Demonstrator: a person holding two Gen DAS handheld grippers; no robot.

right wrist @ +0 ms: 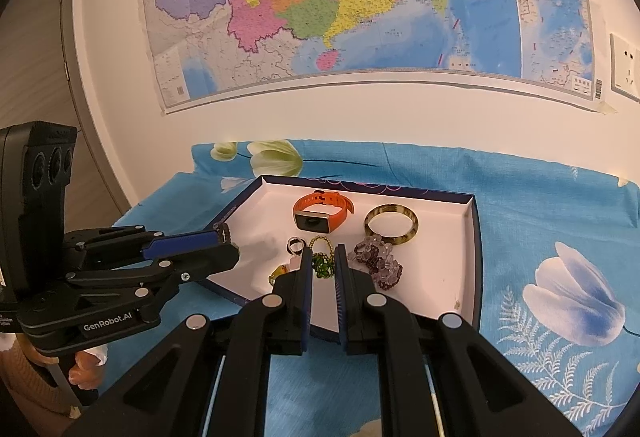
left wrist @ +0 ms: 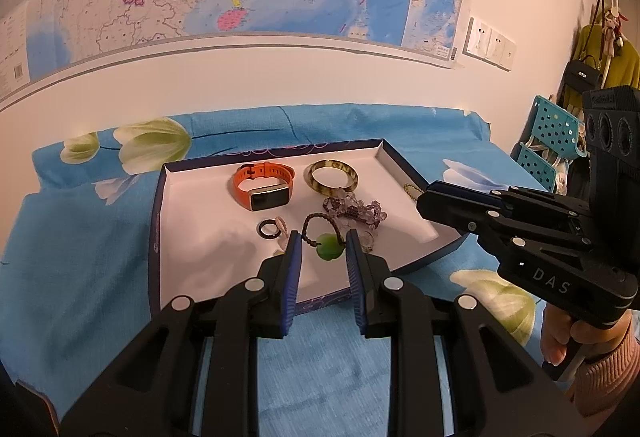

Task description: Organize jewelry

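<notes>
floral blue cloth [left wrist: 80,237] bears a white-lined tray [left wrist: 192,197]; both hand-held grippers [left wrist: 320,249] [right wrist: 322,265] gape, ribbed pads empty.

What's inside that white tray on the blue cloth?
Inside the tray lie an orange watch, a yellowish bangle, a purple bead bracelet, a dark ring and a green pendant on a cord. The tool fingers hide part of the tray's front.

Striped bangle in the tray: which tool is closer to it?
Right, probably. The right tool reaches in over the tray's right edge, the side where the bangle lies. The left tool hovers at the tray's left side, farther off.
</notes>
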